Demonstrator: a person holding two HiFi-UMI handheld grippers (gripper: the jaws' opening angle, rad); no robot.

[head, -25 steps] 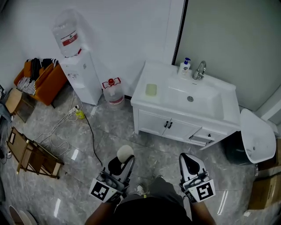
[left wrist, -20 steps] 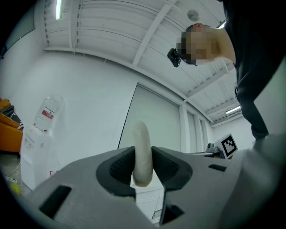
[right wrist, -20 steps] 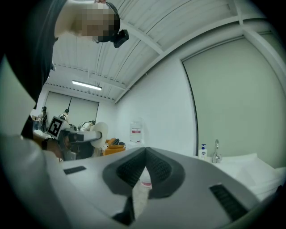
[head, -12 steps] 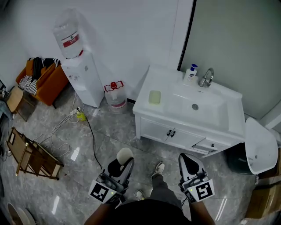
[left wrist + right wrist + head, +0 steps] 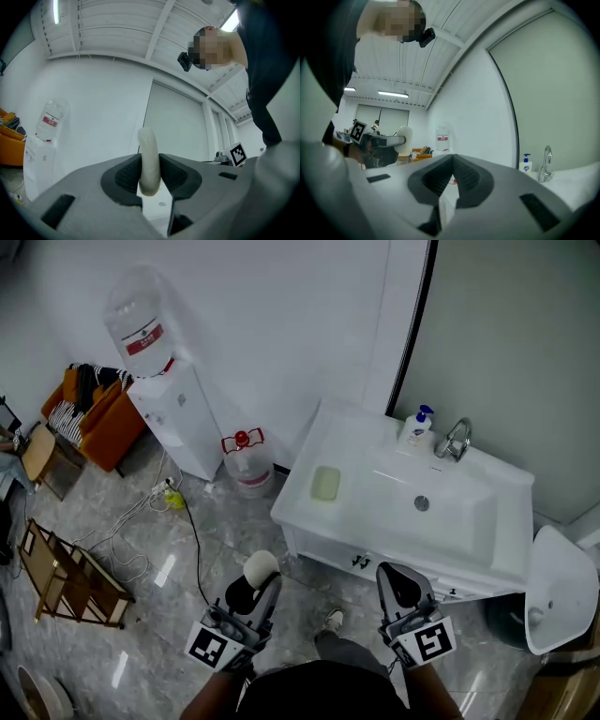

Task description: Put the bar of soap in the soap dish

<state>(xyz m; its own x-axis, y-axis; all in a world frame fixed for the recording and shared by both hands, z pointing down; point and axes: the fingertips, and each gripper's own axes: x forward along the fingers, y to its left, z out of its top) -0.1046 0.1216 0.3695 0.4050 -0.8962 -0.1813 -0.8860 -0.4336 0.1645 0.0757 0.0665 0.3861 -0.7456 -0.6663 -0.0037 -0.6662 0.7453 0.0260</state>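
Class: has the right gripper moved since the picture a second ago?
Yes. The right gripper has come forward toward the white vanity, whose cabinet front now meets its jaws.

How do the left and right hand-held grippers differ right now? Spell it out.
The left hand-held gripper clamps the soap by its flat faces; the right hand-held gripper holds nothing. The left's jaws stand apart by the soap's thickness; the right's jaws meet at the tips. Both carry a marker cube and point toward the sink.

One soap (image 5: pixel 262 567), perhaps one dish (image 5: pixel 325 484)
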